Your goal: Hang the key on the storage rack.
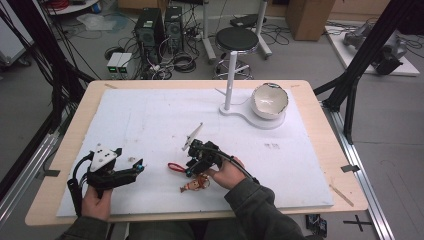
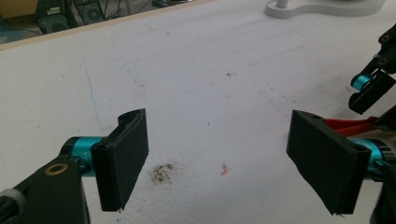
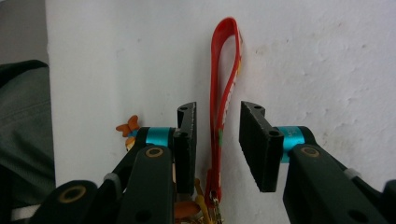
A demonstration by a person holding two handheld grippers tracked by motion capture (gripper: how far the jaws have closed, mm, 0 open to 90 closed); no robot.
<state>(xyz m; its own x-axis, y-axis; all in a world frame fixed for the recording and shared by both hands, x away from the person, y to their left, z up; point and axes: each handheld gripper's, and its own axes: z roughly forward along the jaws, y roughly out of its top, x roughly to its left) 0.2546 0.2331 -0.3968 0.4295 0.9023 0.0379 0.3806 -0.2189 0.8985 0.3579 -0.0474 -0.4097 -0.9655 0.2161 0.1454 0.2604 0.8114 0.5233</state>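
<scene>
Here, seen from above, a person sits at a wooden desk (image 1: 320, 150) covered by a white foam sheet (image 1: 150, 120), with a hand-held gripper in each hand. The left gripper (image 1: 137, 167) rests at the lower left of the high view, its fingers (image 2: 123, 161) spread wide with bare sheet between them.

The right gripper (image 1: 190, 167) sits just below the middle of the high view, pointing toward the left of the frame. In the right gripper view its fingers (image 3: 187, 140) stand a little apart on either side of a red strap loop (image 3: 224, 84), which runs up the middle of that frame and lies flat on the sheet. The fingers do not yet press on the strap.

The strap belongs to a small keychain figurine (image 1: 195, 185), orange and brown, lying on the sheet just below the right gripper, close to the person's right hand (image 1: 227, 172).

At the upper right of the high view, a white stand (image 1: 229, 75) with a round base holds a white bowl (image 1: 270, 100), well apart from both grippers.
</scene>
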